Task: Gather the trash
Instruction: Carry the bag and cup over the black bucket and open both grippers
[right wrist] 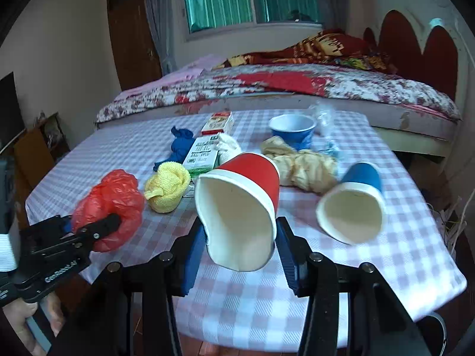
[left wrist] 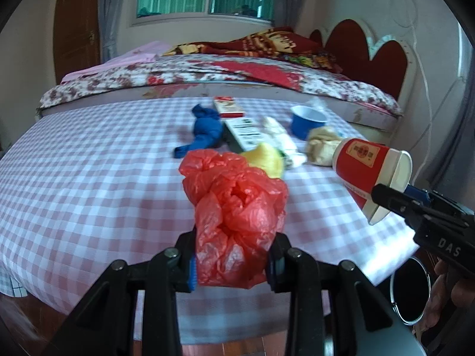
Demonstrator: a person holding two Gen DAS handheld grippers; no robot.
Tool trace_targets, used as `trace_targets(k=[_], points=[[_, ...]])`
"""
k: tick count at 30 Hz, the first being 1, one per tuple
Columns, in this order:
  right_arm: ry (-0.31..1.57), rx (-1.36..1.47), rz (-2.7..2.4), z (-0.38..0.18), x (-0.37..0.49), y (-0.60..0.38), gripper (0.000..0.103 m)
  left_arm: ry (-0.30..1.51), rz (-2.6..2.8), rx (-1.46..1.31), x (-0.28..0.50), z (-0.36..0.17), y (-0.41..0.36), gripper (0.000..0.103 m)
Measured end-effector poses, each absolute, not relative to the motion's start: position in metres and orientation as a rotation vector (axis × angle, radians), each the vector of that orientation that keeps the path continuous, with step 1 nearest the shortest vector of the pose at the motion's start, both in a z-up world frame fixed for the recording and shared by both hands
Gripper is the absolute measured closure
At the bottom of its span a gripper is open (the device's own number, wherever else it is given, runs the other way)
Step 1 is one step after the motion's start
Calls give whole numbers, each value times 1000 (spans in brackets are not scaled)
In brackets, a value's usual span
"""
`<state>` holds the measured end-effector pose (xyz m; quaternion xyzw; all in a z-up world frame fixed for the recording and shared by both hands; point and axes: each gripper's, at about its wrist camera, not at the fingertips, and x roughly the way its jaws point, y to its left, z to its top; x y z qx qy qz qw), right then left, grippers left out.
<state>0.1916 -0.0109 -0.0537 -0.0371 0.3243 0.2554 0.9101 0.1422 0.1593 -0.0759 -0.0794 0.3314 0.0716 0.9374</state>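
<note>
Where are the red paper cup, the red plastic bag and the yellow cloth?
red paper cup (right wrist: pixel 252 175): right wrist view, its red outer wall.
red plastic bag (left wrist: pixel 237 207): left wrist view, its crumpled middle.
yellow cloth (right wrist: pixel 167 187): right wrist view, its folded top.

The red bag (left wrist: pixel 234 207) is thin, crinkled plastic film with a slight sheen. The red cup (right wrist: pixel 240 207) is paper, with a glossy printed outer wall and a matt cream interior. The blue cup (right wrist: pixel 353 201) is the same paper build. The yellow cloth (right wrist: pixel 167 185) is soft, nubby terry fabric. The tablecloth (right wrist: pixel 386 255) is smooth, matt checked cloth. The cartons (right wrist: pixel 204 151) are printed card with a smooth finish. The left gripper (left wrist: pixel 234 264) and right gripper (right wrist: pixel 242 255) are matt black plastic with ribbed blue pads (right wrist: pixel 193 258) and bare metal pivot pins.
</note>
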Motion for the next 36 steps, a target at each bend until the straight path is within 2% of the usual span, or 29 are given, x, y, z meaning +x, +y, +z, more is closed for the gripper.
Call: trace_targets(k=[16,28,36], points=[[587,40,270,-22,115,-180,54,663,-209,-12,133,-60,5,68],[690,82,26,-56,59,-318,54,728,-559,119,121,-87,-153,69],[790,113,-18,-95,57,-372,53,835,-668,169,131,-131,-211,69]])
